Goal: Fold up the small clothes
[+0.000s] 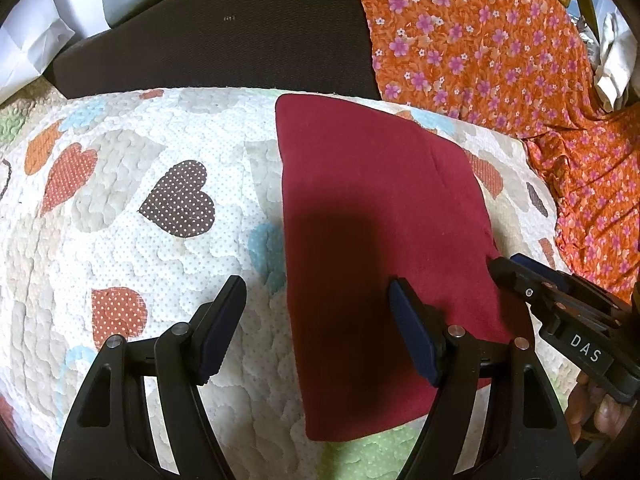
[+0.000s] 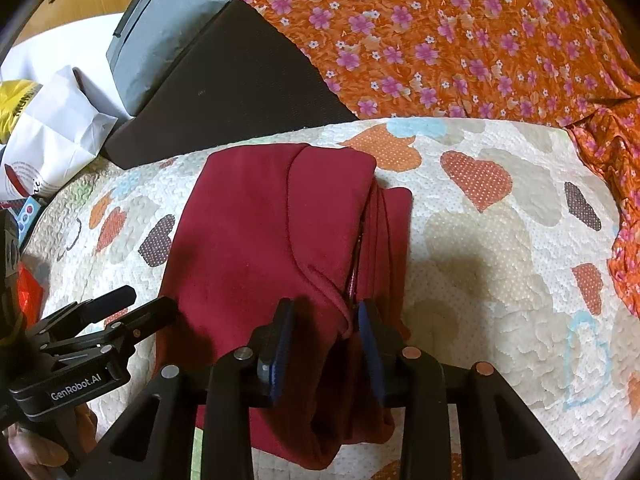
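Right wrist view showed one dark red garment (image 2: 272, 240), already folded into a narrow stack, lying near the middle of a quilted cover (image 2: 500, 248) printed with hearts. Its layered edges ran down the right side, and a curved seam crossed the top layer. The right gripper (image 2: 325, 344) sat at the near end of that stack, its two blue-padded fingers set either side of the bunched layers with cloth filling the gap between them; whether the pads truly pinched the cloth could not be told. The left gripper (image 1: 318, 320) hovered over the garment's left edge with its fingers spread wide, one over the quilt and one over the cloth, holding nothing. To do this step well, it seemed best for the right gripper to take every layer at the edge together, lift low, and carry the end squarely over, while the left gripper pressed or steadied the far side so the stack did not slide or fan open. Counted: one red garment, two grippers, one heart quilt, one orange flowered cloth (image 2: 460, 32) beyond it, one dark cushion (image 2: 240, 80), one grey bag (image 2: 160, 32), and one white paper bag (image 2: 52, 120).
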Motion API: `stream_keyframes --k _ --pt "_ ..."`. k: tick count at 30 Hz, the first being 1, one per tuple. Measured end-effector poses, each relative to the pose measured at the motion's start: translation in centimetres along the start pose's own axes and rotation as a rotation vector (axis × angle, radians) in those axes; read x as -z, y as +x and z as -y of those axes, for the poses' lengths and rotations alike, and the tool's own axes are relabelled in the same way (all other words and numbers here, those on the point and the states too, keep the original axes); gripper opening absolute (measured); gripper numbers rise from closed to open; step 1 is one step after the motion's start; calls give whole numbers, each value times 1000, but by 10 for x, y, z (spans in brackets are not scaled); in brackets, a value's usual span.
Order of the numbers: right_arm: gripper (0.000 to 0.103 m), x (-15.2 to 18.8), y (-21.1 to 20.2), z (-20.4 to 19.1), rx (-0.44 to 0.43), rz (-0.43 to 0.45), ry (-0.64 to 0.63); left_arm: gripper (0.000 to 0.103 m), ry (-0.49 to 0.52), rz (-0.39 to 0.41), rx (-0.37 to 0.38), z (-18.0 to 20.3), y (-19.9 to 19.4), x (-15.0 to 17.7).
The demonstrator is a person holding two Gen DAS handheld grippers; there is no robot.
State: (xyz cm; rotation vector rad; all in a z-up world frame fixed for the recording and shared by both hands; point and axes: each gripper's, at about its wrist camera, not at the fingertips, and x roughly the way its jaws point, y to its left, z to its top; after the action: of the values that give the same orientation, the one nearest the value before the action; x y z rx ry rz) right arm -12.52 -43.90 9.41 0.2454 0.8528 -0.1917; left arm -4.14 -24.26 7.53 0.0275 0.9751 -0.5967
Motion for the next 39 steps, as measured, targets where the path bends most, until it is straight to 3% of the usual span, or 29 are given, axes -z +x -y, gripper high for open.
stream_keyframes --k 4,8,13,18,20,24,26,28,29,31,36,39 --pt "47 -2 2 7 -4 1 17 74 -24 -11 39 -4 2 -1" --pt "50 -6 7 23 -38 3 68 77 -80 -21 107 -13 5 -4" --pt "67 -11 25 52 -128 -8 146 79 -142 -51 201 -26 19 -8" --pt "71 -14 52 69 -245 -33 209 86 -197 -70 257 -32 40 -11" --pt "77 -16 64 73 -279 -43 225 86 -210 -92 284 -32 51 -12" --pt "81 -18 76 76 -329 -19 235 90 -189 -71 280 -29 56 -12" --pt "62 -17 76 73 -362 -12 240 90 -182 -63 280 -28 56 -11" --pt "51 -16 70 67 -342 5 231 71 -158 -53 310 -24 52 -10" --pt "47 -16 64 62 -318 16 206 69 -145 -48 293 -22 48 -9" --pt "43 -15 51 53 -290 37 178 62 -106 -38 274 -19 34 -8" --pt "41 -1 16 21 -338 36 127 62 -122 -43 240 -32 -11 9" --pt "41 18 4 -3 -386 8 119 62 -135 -67 178 -43 -42 31"
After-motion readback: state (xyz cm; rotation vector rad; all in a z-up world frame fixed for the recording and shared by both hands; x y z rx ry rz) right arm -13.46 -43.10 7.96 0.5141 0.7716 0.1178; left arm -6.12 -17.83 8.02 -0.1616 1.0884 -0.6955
